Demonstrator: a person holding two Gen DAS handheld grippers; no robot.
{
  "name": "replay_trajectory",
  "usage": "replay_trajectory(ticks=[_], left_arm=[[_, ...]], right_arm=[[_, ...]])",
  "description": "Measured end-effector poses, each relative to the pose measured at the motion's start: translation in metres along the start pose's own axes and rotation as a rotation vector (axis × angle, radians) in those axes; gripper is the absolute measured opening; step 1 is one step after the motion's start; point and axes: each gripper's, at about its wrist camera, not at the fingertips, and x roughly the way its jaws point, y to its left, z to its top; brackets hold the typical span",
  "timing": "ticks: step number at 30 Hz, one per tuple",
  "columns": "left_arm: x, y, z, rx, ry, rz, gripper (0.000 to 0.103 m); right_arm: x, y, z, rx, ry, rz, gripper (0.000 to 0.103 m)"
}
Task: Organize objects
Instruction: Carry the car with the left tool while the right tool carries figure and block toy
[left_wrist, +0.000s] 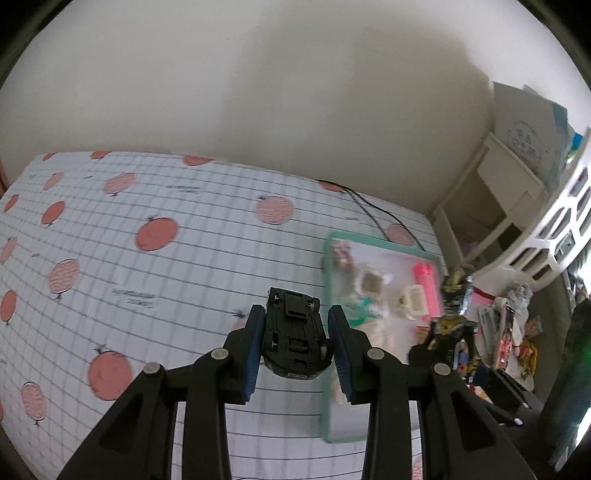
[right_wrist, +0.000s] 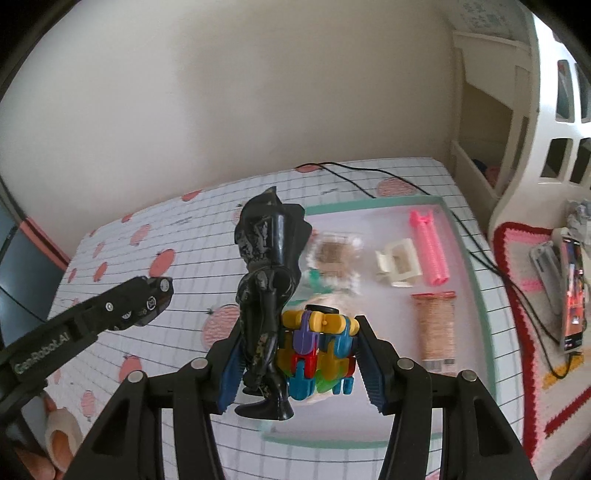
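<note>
Left wrist view: the left gripper (left_wrist: 297, 349) squeezes a black toy car (left_wrist: 295, 334) upside down above the bed (left_wrist: 147, 288); a loose squeeze could drop it short of the tray (left_wrist: 327, 332).
Right wrist view: the right gripper (right_wrist: 295, 365) pinches a black figure (right_wrist: 267, 295) and a colourful block toy (right_wrist: 319, 354) together over the tray (right_wrist: 476, 280); one could slip out.

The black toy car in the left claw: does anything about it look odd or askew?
Yes. The black toy car is upside down between the left claw's pads, its underside and wheels facing the camera. It is held above the patterned sheet, left of the tray.
</note>
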Motion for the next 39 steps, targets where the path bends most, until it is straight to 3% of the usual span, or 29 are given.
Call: replay_trajectory(ticks=[10, 21, 39], left_arm=[[0.024, -0.035, -0.002, 0.023, 0.024, -0.049, 0.036], [0.029, -0.047, 0.009, 0.024, -0.013, -0.114, 0.036], [0.071, -0.061, 0.013, 0.085, -0.015, -0.188, 0.036]], right_arm=[[0.006, -0.036, 0.006, 0.048, -0.011, -0.033, 0.057], [0.002, -0.056, 0.017, 0.083, -0.047, -0.048, 0.057], [0.026, -0.089, 0.033, 0.116, -0.06, -0.065, 0.057]])
